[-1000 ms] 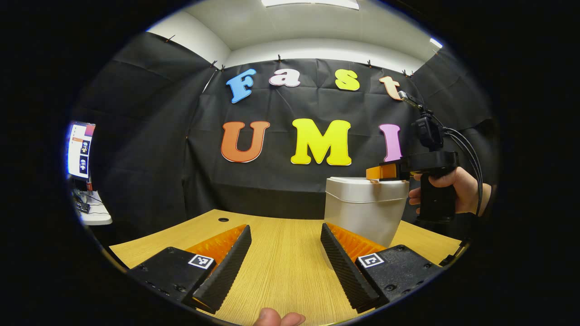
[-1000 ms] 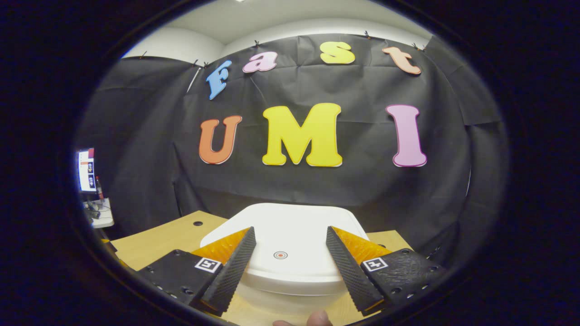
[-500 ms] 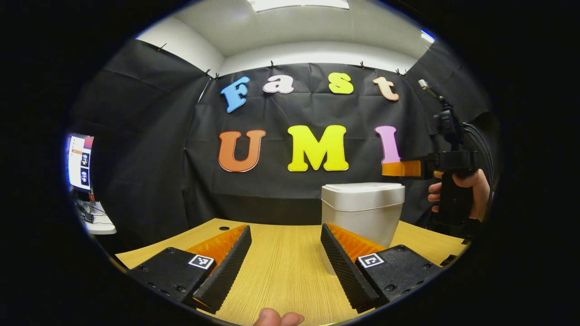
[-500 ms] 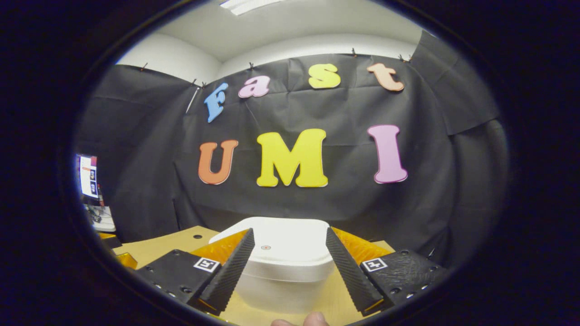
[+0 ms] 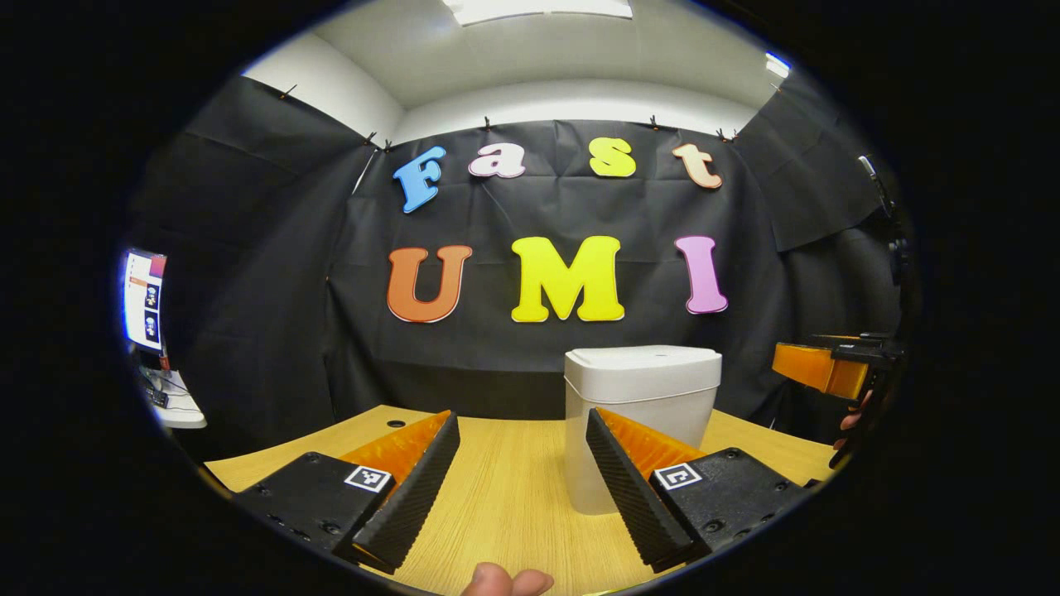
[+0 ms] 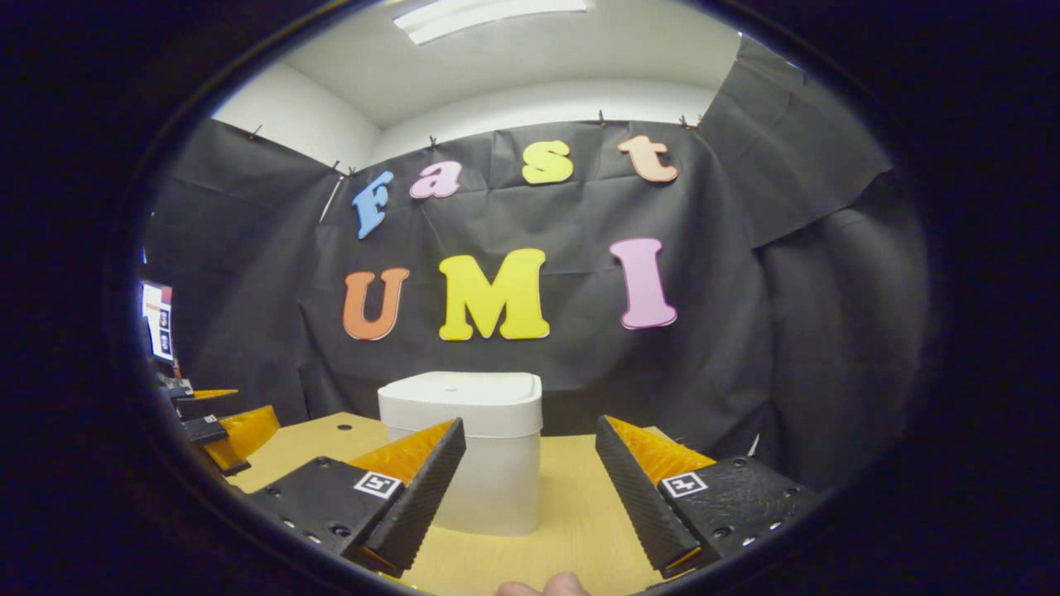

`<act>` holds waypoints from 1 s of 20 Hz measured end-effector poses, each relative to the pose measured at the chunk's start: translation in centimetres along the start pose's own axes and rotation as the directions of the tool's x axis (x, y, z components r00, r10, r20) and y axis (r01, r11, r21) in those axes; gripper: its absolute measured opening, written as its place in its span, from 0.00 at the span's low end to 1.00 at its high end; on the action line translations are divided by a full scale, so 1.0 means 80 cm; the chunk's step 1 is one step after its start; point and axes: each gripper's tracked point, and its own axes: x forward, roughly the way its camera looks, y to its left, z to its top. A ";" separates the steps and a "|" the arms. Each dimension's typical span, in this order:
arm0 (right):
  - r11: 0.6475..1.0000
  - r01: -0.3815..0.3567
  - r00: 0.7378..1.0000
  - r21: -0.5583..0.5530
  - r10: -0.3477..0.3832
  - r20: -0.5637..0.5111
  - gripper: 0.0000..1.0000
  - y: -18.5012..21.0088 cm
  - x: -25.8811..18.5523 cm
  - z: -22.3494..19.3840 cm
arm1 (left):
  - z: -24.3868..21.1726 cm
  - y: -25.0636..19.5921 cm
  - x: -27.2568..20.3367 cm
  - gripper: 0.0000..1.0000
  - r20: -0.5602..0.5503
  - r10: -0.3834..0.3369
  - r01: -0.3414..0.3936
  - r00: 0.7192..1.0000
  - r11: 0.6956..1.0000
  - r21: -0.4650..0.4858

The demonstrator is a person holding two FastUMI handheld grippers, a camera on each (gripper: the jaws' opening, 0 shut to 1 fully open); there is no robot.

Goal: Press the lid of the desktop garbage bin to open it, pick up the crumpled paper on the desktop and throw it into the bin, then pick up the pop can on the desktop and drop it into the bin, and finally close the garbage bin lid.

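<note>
Since a second ago the right gripper has drawn back from above the bin lid to a lower station off the bin's right side, well apart from it.

Left gripper view: the left gripper (image 5: 522, 472) hovers low over the wooden desktop (image 5: 513, 497), fingers spread wide and holding nothing. The white desktop garbage bin (image 5: 642, 414) stands upright just beyond the right finger, its lid (image 5: 642, 358) lying flat and closed. The right gripper (image 5: 824, 368) sits at the far right edge; its finger spacing cannot be told from here. A monitor (image 5: 142, 300) stands at far left.

Right gripper view: the right gripper (image 6: 530, 480) also has its fingers wide apart and empty. The bin (image 6: 472, 463) stands ahead, left of centre, partly behind the left finger, lid (image 6: 460, 389) shut. The left gripper (image 6: 224, 430) appears at the left margin.

Judgement: no crumpled paper or pop can lies on the visible desktop and the lid is down, so the closing step appears done. Nothing further seems called for beyond withdrawing both grippers.
</note>
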 end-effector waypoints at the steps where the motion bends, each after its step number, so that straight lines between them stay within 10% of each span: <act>1: 1.000 0.014 1.000 -0.006 -0.014 0.013 0.98 -0.006 -0.008 -0.001 | 0.000 -0.007 -0.001 0.99 0.004 -0.006 0.006 1.000 1.000 0.004; 20: 0.999 0.003 0.999 -0.040 -0.002 0.034 0.98 0.014 -0.038 -0.033 | -0.016 -0.020 -0.012 0.99 -0.016 0.003 -0.003 1.000 1.000 -0.001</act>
